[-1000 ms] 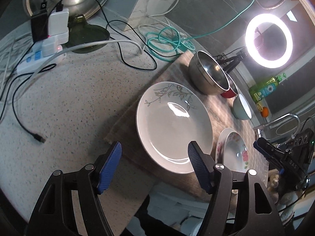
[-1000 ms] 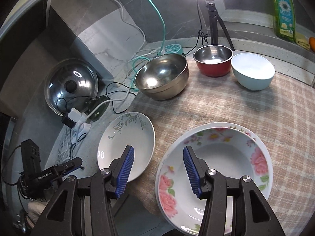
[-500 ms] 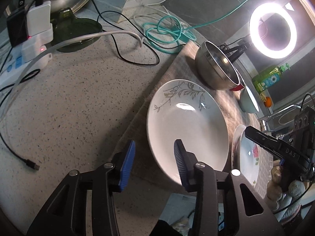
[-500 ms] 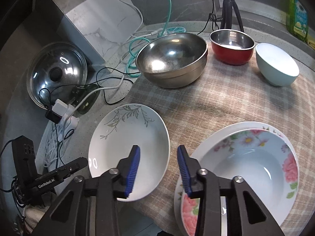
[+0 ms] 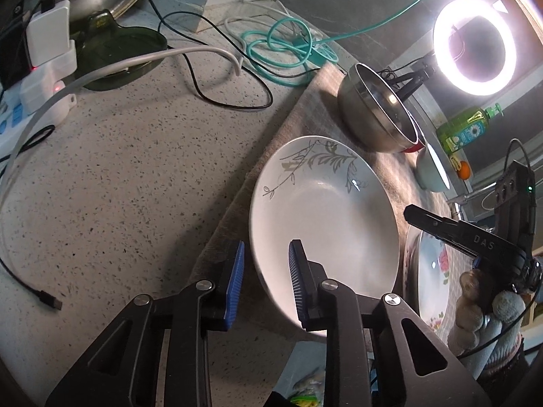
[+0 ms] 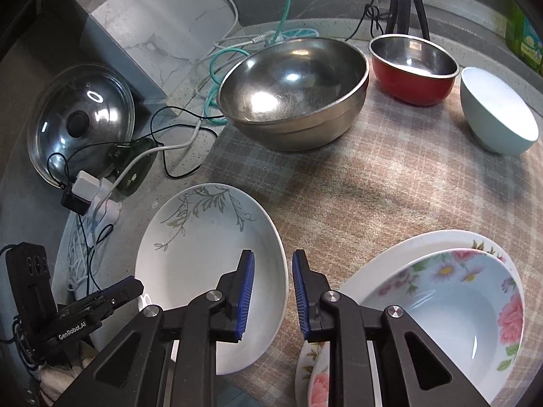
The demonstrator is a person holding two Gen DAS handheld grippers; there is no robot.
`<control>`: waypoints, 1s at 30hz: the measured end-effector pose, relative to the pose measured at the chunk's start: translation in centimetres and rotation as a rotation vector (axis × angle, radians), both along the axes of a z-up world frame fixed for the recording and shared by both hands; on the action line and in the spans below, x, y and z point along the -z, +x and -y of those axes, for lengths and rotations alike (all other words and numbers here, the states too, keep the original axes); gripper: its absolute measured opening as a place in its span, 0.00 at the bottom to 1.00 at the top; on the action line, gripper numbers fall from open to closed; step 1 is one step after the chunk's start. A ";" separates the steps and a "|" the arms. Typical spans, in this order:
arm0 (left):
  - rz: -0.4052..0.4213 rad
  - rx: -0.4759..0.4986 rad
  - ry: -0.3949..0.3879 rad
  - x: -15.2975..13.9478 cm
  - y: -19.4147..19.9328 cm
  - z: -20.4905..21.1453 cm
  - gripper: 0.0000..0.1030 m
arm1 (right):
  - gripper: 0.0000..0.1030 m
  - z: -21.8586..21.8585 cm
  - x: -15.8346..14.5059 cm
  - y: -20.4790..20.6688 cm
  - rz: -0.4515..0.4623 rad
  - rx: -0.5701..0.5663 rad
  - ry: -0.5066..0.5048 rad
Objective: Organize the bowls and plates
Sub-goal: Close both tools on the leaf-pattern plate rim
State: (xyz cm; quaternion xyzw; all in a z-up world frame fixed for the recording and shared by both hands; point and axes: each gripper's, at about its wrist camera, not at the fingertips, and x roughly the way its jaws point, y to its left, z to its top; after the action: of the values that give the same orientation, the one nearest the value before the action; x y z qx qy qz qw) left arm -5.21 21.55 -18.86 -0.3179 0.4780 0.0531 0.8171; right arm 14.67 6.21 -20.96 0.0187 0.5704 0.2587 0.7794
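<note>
A white plate with a grey leaf pattern (image 5: 325, 217) lies on the checked cloth (image 6: 373, 186). My left gripper (image 5: 266, 281) straddles the plate's left rim. Its jaws are closing, and a gap still shows between the blue pads and the rim. My right gripper (image 6: 273, 291) straddles the opposite rim of the same plate (image 6: 203, 254). Its jaws are closing too and do not touch the rim. A floral bowl (image 6: 451, 308) sits in a floral plate (image 6: 417, 247) to the right.
A large steel bowl (image 6: 295, 91), a red bowl (image 6: 414, 68) and a pale blue bowl (image 6: 499, 115) stand at the back of the cloth. A glass pot lid (image 6: 81, 122), a power strip (image 5: 37, 101) and loose cables lie on the speckled counter (image 5: 118, 186). A ring light (image 5: 475, 45) stands behind.
Both grippers have come down onto the leaf plate's opposite rims and their jaws have narrowed. The right gripper has shifted left, away from the floral bowl.
</note>
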 end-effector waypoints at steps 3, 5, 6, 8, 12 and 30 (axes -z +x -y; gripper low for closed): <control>-0.004 -0.002 0.004 0.1 0.0 -0.1 0.23 | 0.19 -0.3 0.4 0.1 -0.009 -0.004 -0.002; -0.007 -0.004 0.003 0.1 0.0 -0.3 0.20 | 0.18 -0.6 0.5 0.2 -0.010 -0.009 -0.006; -0.008 -0.004 0.003 0.2 0.0 -0.4 0.18 | 0.17 -0.7 0.6 0.3 -0.012 -0.011 -0.008; -0.011 -0.003 0.006 0.2 0.0 -0.5 0.17 | 0.17 -0.9 0.7 0.4 -0.012 -0.013 -0.016; -0.012 0.004 0.002 0.3 0.1 -0.4 0.16 | 0.15 -1.3 0.9 0.5 -0.012 -0.017 -0.031; -0.021 0.020 0.013 0.5 0.6 -0.1 0.12 | 0.06 -0.9 2.0 1.0 -0.069 0.001 -0.020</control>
State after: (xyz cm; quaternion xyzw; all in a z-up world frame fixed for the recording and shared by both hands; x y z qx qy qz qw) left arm -4.65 21.64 -19.35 -0.3074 0.4894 0.0515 0.8144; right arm 15.67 7.15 -22.97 0.0199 0.5996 0.2519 0.7594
